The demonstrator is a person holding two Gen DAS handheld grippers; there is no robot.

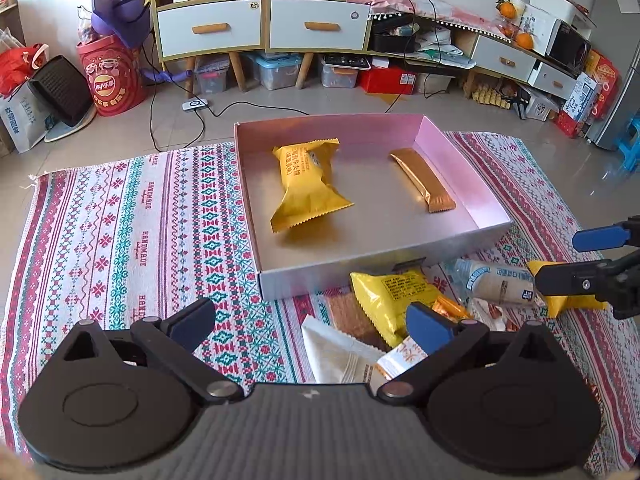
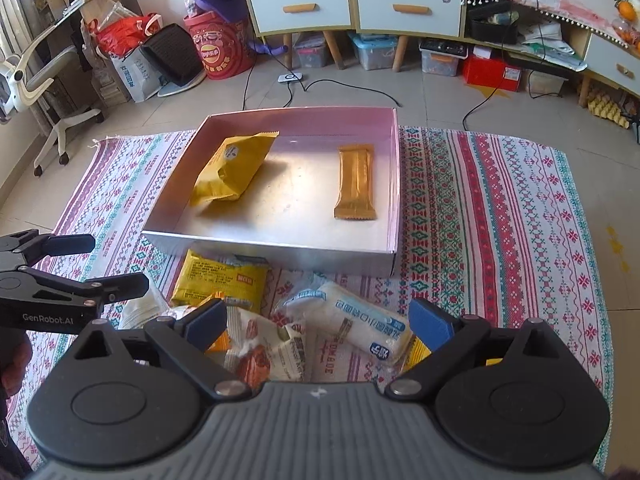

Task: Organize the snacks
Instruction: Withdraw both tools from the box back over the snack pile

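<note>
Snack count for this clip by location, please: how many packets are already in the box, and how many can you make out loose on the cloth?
In the box: 2, yellow packet and gold bar.
Loose on the cloth: at least 5; the pile overlaps.
Total: at least 7.

Beige tiled floor (image 1: 120, 136) is spreading across mid-frame; white-drawered cabinets (image 1: 260, 24) are lining the top, daylight brightening the wall (image 1: 52, 8) at upper left.

Both wrist cameras look forward and down from low over the striped woven floor mat (image 1: 120, 220), close behind the snack pile. The left view sits left, the right view right; both share the shallow pink-lined cardboard box (image 1: 460, 168) (image 2: 394, 184).
</note>
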